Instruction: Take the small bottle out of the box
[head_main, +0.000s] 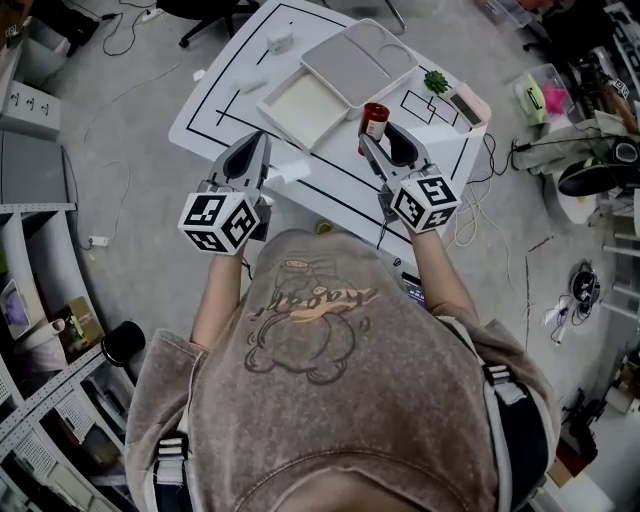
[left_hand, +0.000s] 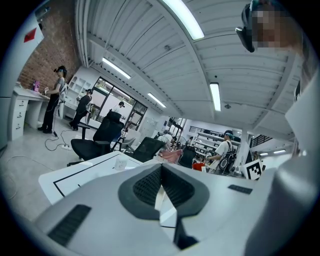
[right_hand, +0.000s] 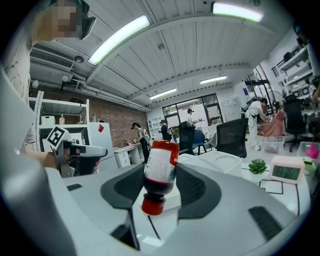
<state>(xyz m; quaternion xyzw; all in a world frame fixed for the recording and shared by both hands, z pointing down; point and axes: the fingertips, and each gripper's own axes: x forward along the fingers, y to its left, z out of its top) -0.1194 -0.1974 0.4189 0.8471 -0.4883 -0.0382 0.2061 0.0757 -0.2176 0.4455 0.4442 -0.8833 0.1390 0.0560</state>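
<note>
A small bottle (head_main: 376, 118) of dark red liquid with a white label and a red cap sits between the jaws of my right gripper (head_main: 378, 135). In the right gripper view the bottle (right_hand: 159, 170) hangs cap down, slightly tilted, with both pads of the right gripper (right_hand: 161, 181) pressed on its body. The white box (head_main: 300, 108) lies open on the table beyond it, its lid (head_main: 360, 60) beside it at the back right. My left gripper (head_main: 262, 140) hovers over the table's near edge. In its own view the left gripper (left_hand: 161, 175) is shut and empty.
A white table (head_main: 215, 100) with black lines carries a small green plant (head_main: 436, 82), a pink device (head_main: 468, 105) and two small white items (head_main: 279, 40) (head_main: 252, 80). Cables and shelves surround it. Office chairs and people stand far off in the gripper views.
</note>
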